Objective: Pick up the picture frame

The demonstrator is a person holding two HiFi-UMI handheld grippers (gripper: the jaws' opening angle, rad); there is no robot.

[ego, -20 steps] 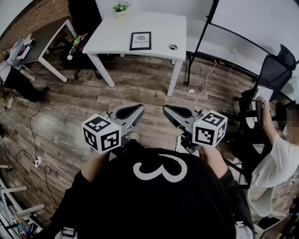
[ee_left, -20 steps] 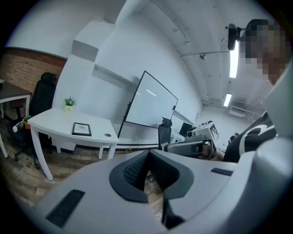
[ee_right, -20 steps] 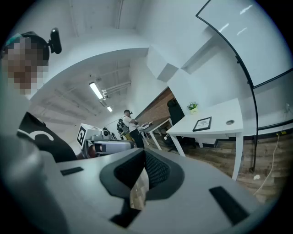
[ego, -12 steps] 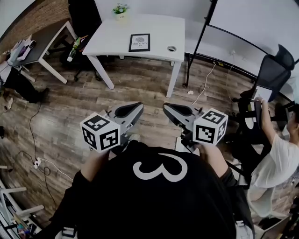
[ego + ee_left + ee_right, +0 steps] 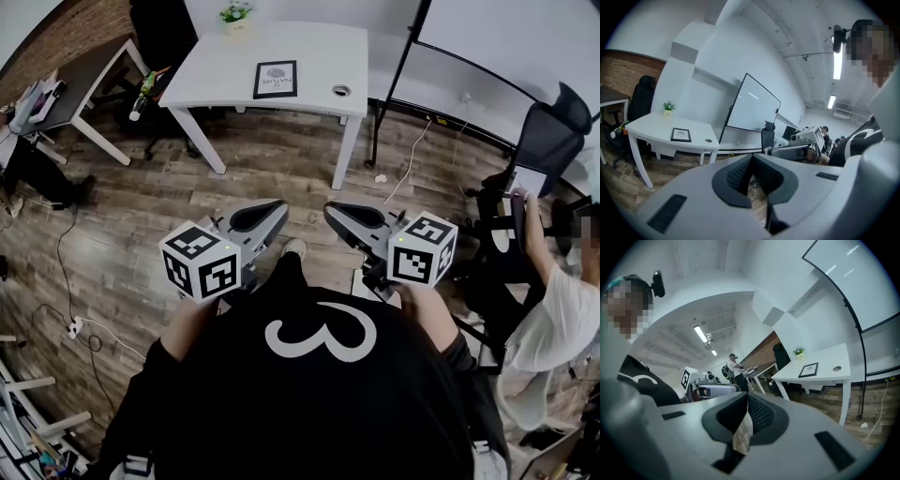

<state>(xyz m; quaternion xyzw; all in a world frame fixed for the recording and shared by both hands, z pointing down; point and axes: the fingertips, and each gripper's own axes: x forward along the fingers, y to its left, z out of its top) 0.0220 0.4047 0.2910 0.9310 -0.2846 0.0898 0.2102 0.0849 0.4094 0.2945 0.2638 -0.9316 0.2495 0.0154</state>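
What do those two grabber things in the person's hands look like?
Both the left gripper and the right gripper are smooth grey shells with black ribbed pads inside the jaws. Each carries a white cube printed with black square markers. The person wears a black top with a white swirl.

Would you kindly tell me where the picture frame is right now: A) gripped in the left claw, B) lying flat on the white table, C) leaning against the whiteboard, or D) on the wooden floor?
B: the picture frame lies flat on the white table, left of the round cable hole in the head view.
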